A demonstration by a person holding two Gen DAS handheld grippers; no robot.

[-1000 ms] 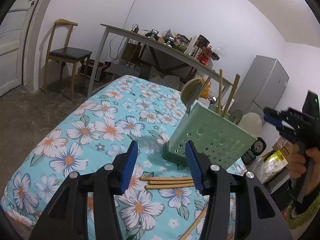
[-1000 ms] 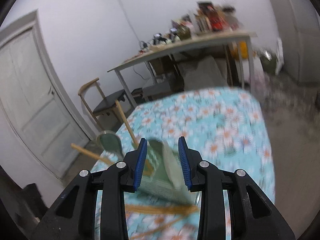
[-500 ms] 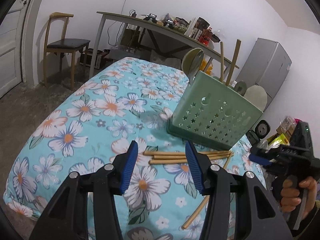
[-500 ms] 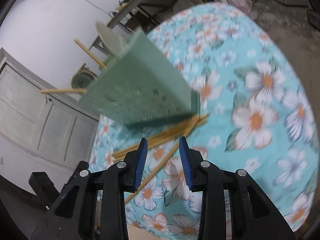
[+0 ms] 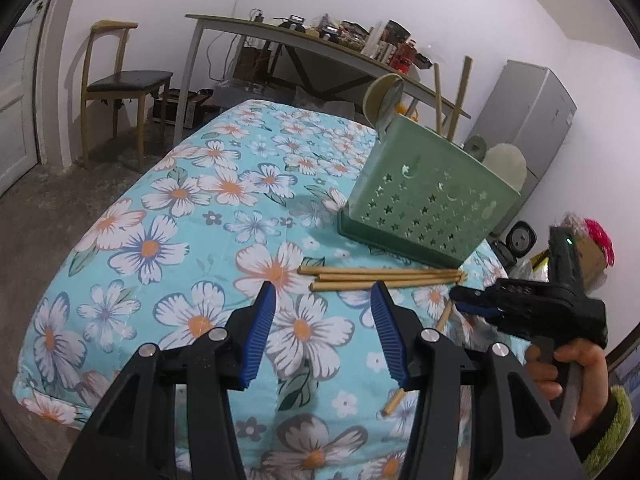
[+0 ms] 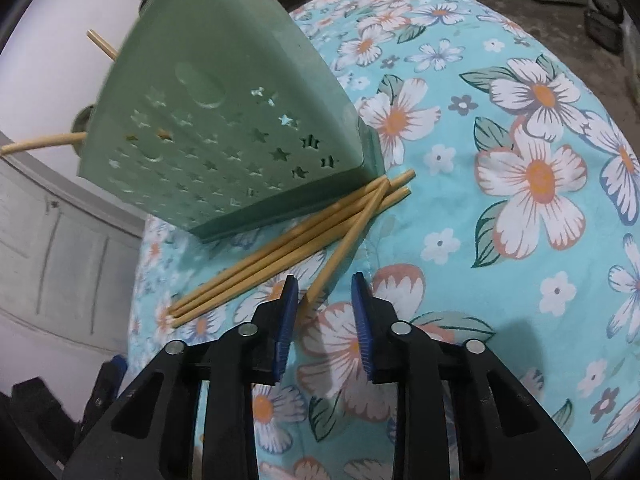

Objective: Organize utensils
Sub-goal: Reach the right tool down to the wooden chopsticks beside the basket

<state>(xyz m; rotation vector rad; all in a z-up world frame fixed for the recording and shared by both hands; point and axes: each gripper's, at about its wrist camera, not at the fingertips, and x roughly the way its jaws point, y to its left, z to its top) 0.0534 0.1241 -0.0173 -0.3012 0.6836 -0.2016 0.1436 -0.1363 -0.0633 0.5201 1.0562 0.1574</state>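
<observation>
Chair [image 5: 120, 84], wooden with a dark seat, is seen at far left against the white wall, beside a door frame. Floral cloth [image 5: 192, 208], turquoise with white and orange flowers, is spread over the desk that carries the utensils. Left tongs [image 5: 323, 298] are held above the near part of the cloth, blue pads set wide apart, nothing between them. Three chopsticks [image 5: 380, 276] are laid side by side on the cloth just beyond the left tongs and just in front of the holder's base. Utensil holder [image 5: 428, 204], green with star-shaped cut-outs, is stood on the cloth to the right of centre; two upright chopsticks [image 5: 438, 96] and a green spoon [image 5: 382, 98] are seen rising from its top. A fourth chopstick [image 6: 346, 240] is laid at an angle across the ends of the three, its near end lying just ahead of the right tongs [image 6: 324, 296], whose pads are parted with nothing gripped. Right tongs are held by a hand [image 5: 572, 380] at the desk's right edge. Grey refrigerator [image 5: 524, 120] is noted at far right.
</observation>
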